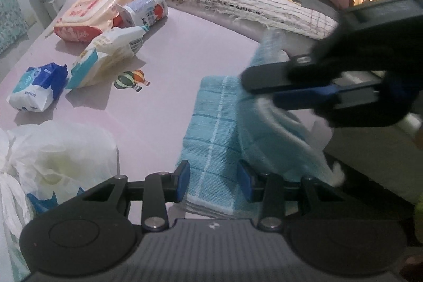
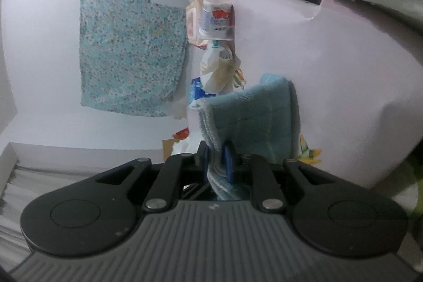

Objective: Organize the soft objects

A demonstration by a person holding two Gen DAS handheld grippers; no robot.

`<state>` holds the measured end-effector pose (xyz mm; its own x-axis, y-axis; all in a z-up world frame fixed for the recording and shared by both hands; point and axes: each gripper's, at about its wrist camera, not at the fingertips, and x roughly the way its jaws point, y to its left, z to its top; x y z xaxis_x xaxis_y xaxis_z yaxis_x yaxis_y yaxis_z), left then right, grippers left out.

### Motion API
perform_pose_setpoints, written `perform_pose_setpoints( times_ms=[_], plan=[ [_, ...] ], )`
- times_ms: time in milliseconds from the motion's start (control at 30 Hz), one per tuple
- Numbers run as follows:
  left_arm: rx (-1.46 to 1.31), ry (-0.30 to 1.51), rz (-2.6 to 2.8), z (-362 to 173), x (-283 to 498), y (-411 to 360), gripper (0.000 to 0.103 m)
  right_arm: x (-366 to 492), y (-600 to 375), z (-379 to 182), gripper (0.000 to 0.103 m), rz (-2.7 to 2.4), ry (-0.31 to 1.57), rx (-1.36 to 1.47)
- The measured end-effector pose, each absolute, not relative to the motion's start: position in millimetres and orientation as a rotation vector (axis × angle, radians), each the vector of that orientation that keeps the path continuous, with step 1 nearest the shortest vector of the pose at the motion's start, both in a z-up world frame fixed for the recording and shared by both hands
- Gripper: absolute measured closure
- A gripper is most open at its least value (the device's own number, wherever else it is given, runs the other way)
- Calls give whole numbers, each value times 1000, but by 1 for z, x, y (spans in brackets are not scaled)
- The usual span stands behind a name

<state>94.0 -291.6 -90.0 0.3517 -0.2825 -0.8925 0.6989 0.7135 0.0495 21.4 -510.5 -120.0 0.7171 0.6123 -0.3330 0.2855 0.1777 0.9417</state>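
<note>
Your right gripper (image 2: 215,163) is clamped on the blue towel's (image 1: 211,139) edge; the towel lies folded on the pink table (image 1: 148,118), running away from your left gripper (image 1: 214,181), whose parted jaws straddle its near end.

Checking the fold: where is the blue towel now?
In the left wrist view, the blue towel lies right of centre on the pink table, clamped by the right gripper.

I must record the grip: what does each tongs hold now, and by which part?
Right tongs are shut on the blue towel by a bunched edge. Left tongs straddle its near end; a grip cannot be told.
</note>
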Motion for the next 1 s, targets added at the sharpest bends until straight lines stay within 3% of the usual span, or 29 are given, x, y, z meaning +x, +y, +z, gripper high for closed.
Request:
perform_pose_setpoints(
  times_ms=[433, 667, 867, 1000],
  plan=[
    [462, 1017, -659, -74, 89, -271, 57, 69, -493, -148, 72, 292, 960, 1375],
    [430, 944, -689, -41, 71, -256, 50, 76, -494, -150, 46, 321, 956, 1443],
    [420, 907, -783, -30, 56, -262, 35, 85, -491, -143, 26, 347, 970, 1443],
    [507, 897, -808, -47, 50, -284, 29, 91, -491, -142, 22, 353, 994, 1443]
  ],
)
